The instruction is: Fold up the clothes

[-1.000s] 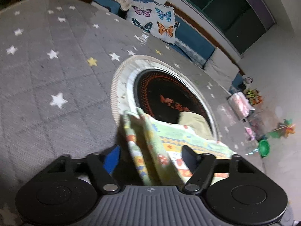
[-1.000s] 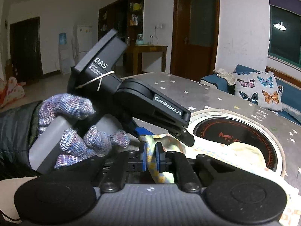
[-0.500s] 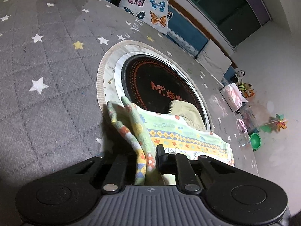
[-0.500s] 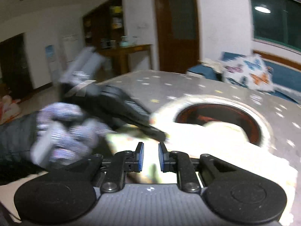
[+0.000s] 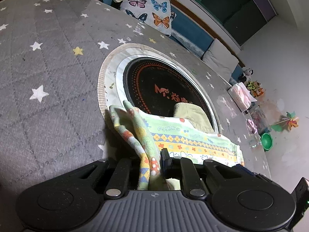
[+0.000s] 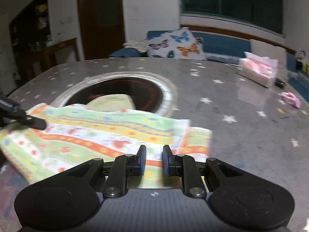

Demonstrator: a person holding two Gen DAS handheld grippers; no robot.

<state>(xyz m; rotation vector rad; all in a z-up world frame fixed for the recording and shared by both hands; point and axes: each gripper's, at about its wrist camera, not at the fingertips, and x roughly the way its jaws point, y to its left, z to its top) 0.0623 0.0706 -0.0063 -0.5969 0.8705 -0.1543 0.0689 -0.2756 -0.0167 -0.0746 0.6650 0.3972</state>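
We see our left gripper pinched tight on a bunched corner of the patterned cloth, the rest spread ahead of it over the table, our right gripper parted slightly, empty, cloth just beyond its fingertips.

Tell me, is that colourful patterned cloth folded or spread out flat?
Partly folded. The cloth lies doubled, one layer's edge overlapping another at its right end, while the left gripper pinches a bunched corner.
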